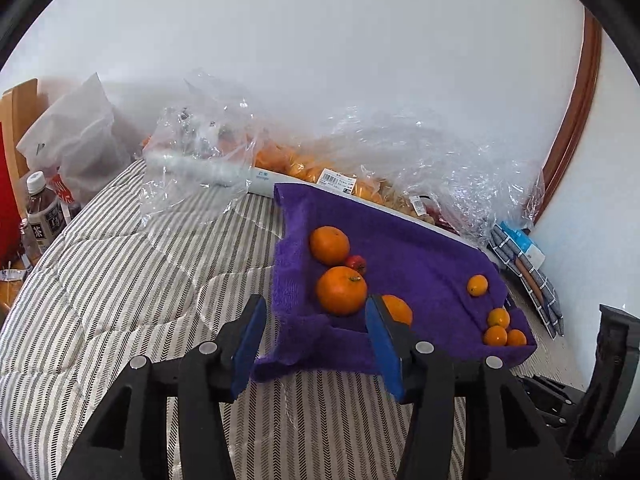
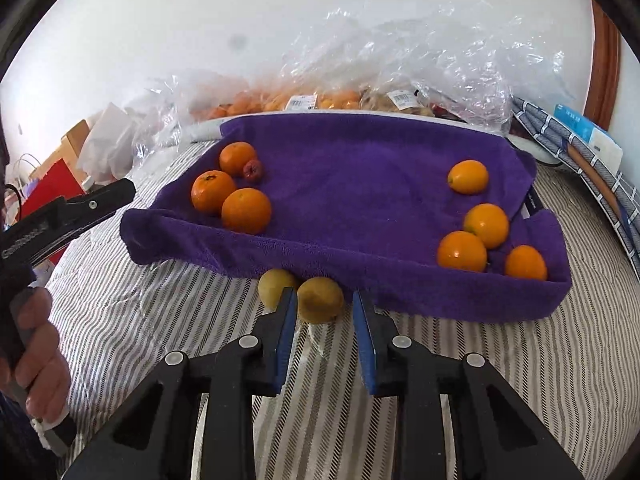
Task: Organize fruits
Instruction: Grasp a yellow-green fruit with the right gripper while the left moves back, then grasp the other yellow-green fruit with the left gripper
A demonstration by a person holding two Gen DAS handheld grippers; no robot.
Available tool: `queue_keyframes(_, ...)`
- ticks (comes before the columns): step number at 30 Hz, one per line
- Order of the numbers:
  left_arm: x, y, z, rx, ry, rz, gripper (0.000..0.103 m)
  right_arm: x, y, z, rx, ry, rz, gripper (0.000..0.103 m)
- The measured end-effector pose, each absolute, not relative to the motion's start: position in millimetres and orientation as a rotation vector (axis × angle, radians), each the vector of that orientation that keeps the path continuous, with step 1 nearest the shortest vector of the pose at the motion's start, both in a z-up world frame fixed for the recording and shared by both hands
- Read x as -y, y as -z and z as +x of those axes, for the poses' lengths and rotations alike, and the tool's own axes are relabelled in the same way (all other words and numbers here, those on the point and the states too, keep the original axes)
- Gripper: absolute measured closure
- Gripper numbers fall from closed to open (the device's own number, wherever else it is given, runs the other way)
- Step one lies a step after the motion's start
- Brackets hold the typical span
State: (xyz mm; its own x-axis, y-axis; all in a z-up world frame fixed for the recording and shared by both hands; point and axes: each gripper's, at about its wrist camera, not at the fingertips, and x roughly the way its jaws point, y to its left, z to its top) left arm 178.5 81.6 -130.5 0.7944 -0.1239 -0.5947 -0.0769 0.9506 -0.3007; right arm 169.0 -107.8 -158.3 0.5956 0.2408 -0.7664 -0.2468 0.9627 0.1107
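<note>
A purple towel [image 2: 352, 184] lies on the striped bedding. On its left sit three large oranges [image 2: 246, 210] and a small red fruit [image 2: 253, 169]; on its right sit several small oranges [image 2: 462, 251]. Two yellow fruits [image 2: 320, 299] lie on the bedding at the towel's front edge. My right gripper [image 2: 325, 304] is open, its jaws either side of the nearer yellow fruit, apart from it. My left gripper [image 1: 316, 312] is open and empty over the towel's left front edge [image 1: 304, 344], just before a large orange [image 1: 341, 290].
Clear plastic bags [image 2: 400, 60] with more fruit lie behind the towel by the wall. Bottles [image 1: 42, 210] and a white bag [image 1: 80, 148] stand far left. Folded striped cloth [image 2: 580, 168] lies at the right. The left gripper [image 2: 68, 216] shows at the right view's left.
</note>
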Motion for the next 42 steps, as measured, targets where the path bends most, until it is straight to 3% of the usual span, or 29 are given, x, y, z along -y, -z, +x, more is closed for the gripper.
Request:
queue_keyframes(12,-70,135,182,-0.682,0.023,-0.26,0.053,111,164,173,-0.903,-0.28,0.011,0.077)
queue_keyframes(24,-33,144,176,-0.708,0.104,-0.112,0.053,181,154,134,-0.837,-0.137,-0.024,0.077)
queue_keyframes(42,29,165,187,-0.873,0.206,-0.092,0.053,213,152,127,-0.789,-0.136,0.123,0.077)
